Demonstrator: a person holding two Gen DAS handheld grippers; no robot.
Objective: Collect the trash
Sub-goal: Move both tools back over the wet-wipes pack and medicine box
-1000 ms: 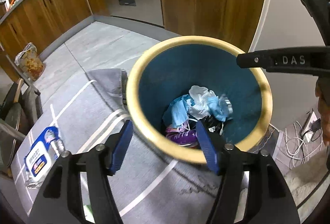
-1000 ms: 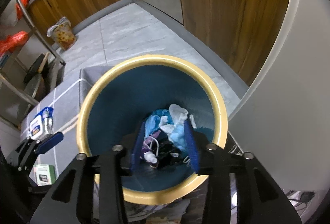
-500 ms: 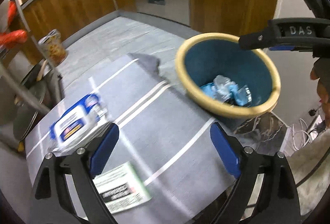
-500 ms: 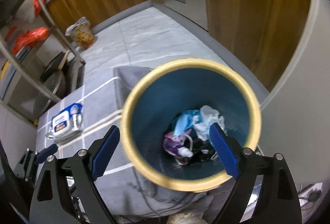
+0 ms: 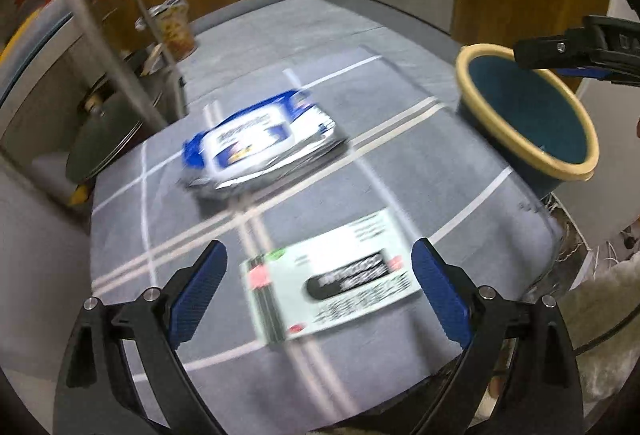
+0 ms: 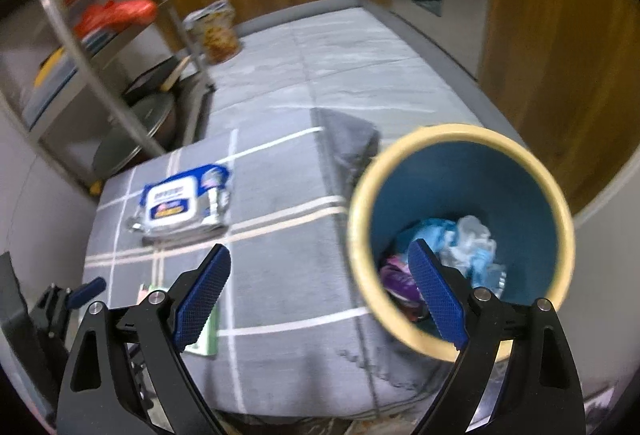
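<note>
Left gripper [image 5: 320,291] is spread wide w/ nothing in it, hovering right over the flat green-white packet [image 5: 332,289] on the grey-cloth counter [image 5: 400,171]. Packet looks light, thin, bendy; prob. best pinched at an edge. Right gripper [image 6: 320,293] also empty, wide, beside the bin [image 6: 560,219].

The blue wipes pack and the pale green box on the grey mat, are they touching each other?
Apart. The left wrist view shows a strip of bare grey mat with white lines between the wipes pack and the green box.
</note>
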